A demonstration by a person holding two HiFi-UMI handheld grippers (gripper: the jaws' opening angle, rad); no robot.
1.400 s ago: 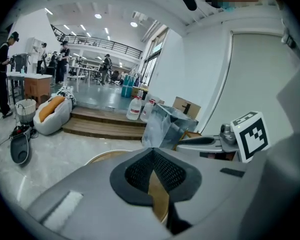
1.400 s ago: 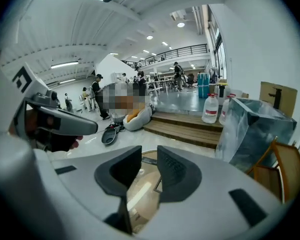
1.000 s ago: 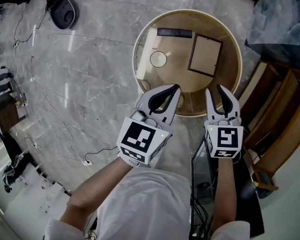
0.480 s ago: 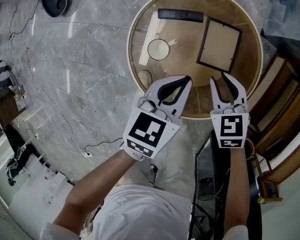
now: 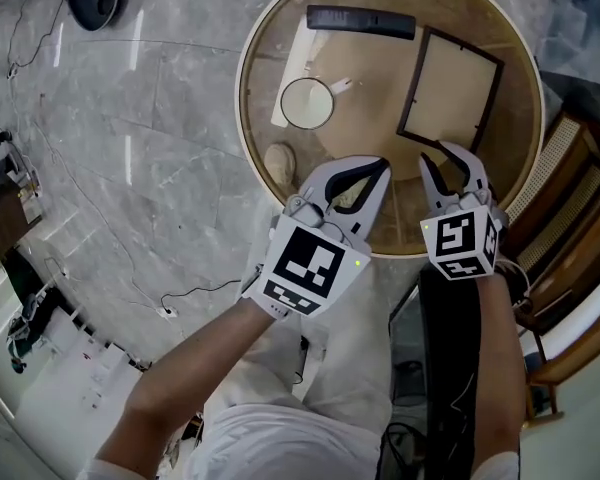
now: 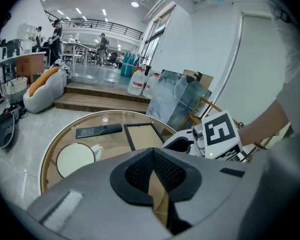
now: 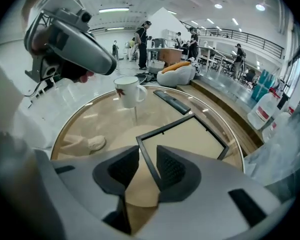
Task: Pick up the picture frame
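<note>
The picture frame (image 5: 450,86), thin black border round a tan panel, lies flat on the right half of a round glass table (image 5: 256,60). My right gripper (image 5: 448,160) is open at the frame's near edge. In the right gripper view the frame (image 7: 187,136) has its near left edge running between the two pads of the right gripper (image 7: 147,156); whether they touch it I cannot tell. My left gripper (image 5: 378,168) hovers over the table's near rim, left of the frame, shut with nothing in it. In the left gripper view the frame (image 6: 142,134) lies beyond the left gripper (image 6: 152,156).
A white mug (image 5: 308,103) stands left of the frame, a black remote (image 5: 360,20) lies at the far side, and a pale lump (image 5: 280,158) sits near the left rim. Wooden chairs (image 5: 570,228) crowd the right. Cables (image 5: 170,298) trail across the marble floor.
Both grippers have moved forward over the table's near rim. The right gripper, still open, has reached the frame's near edge. The left stays shut.
</note>
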